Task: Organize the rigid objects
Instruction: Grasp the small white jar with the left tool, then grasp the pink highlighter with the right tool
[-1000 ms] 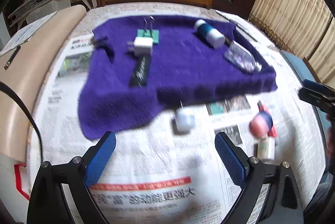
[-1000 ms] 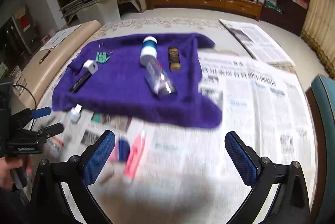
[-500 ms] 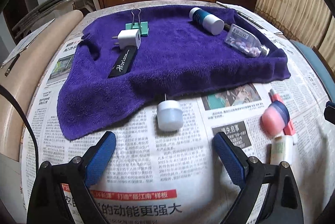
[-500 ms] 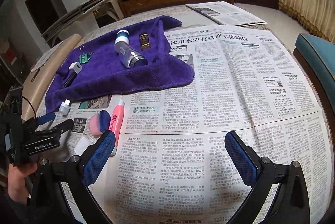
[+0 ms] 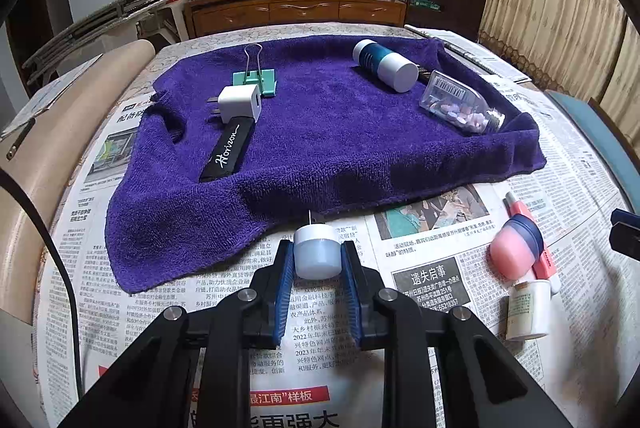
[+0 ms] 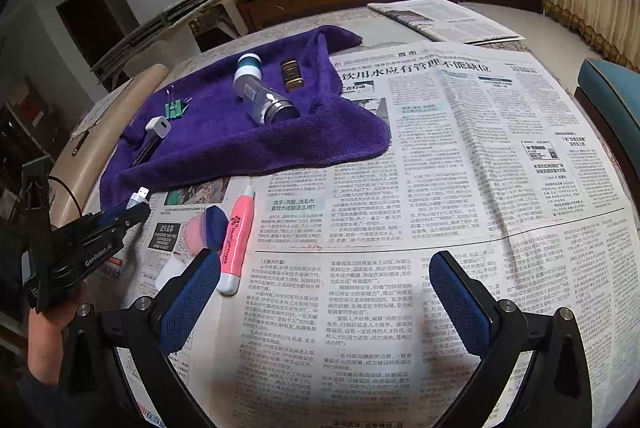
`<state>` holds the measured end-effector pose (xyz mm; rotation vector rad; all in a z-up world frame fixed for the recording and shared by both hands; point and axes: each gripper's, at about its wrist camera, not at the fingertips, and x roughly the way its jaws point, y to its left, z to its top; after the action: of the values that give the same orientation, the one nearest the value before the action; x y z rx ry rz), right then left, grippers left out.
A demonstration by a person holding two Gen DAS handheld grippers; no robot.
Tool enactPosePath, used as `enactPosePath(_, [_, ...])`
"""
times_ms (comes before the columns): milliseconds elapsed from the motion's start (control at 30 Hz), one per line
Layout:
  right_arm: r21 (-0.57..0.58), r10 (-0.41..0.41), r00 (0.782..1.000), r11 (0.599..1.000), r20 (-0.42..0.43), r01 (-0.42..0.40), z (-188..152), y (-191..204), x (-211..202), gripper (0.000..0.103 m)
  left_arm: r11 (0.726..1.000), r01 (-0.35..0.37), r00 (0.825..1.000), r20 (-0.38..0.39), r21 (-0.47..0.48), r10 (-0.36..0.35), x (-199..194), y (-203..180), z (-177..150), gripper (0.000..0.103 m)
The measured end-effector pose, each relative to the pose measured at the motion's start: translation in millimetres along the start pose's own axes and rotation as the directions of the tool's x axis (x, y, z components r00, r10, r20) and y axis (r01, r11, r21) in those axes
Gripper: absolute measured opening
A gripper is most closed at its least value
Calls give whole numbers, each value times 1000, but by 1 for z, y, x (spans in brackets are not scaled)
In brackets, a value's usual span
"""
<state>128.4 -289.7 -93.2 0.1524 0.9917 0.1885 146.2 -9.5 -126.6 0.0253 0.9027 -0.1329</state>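
Left wrist view: your left gripper (image 5: 316, 260) is clamping the small white jar (image 5: 316, 255) just off the purple towel's (image 5: 340, 140) near edge, while five items are already lying on the towel and the pink jar (image 5: 514, 246), marker and white tube are still waiting on the newspaper (image 5: 432, 284). Right wrist view: your right gripper (image 6: 324, 298) is hanging wide open and empty over newsprint, and the white tube is sitting half hidden behind its left finger.

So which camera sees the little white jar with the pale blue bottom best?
The left wrist view: the little white jar sits close, between the left gripper pads. The right wrist view shows it tiny.
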Motion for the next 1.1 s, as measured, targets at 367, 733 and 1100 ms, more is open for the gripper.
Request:
enactPosePath(367, [-86,-18,999,996,-27,15,-6,32,27,102,998,26,1000,5,-65,-26,-22,17,-23,22])
enactPosePath(733, [-202,-157,988,967,-5,153,-10,65,59,95,992,86,996,8,-96,-85,-29,28,-33,22])
enactPosePath(1100, [-253,-138,989,956,54,147,-8,80,56,25,986,123,992,12,-108,-123,-32,32,-37,23])
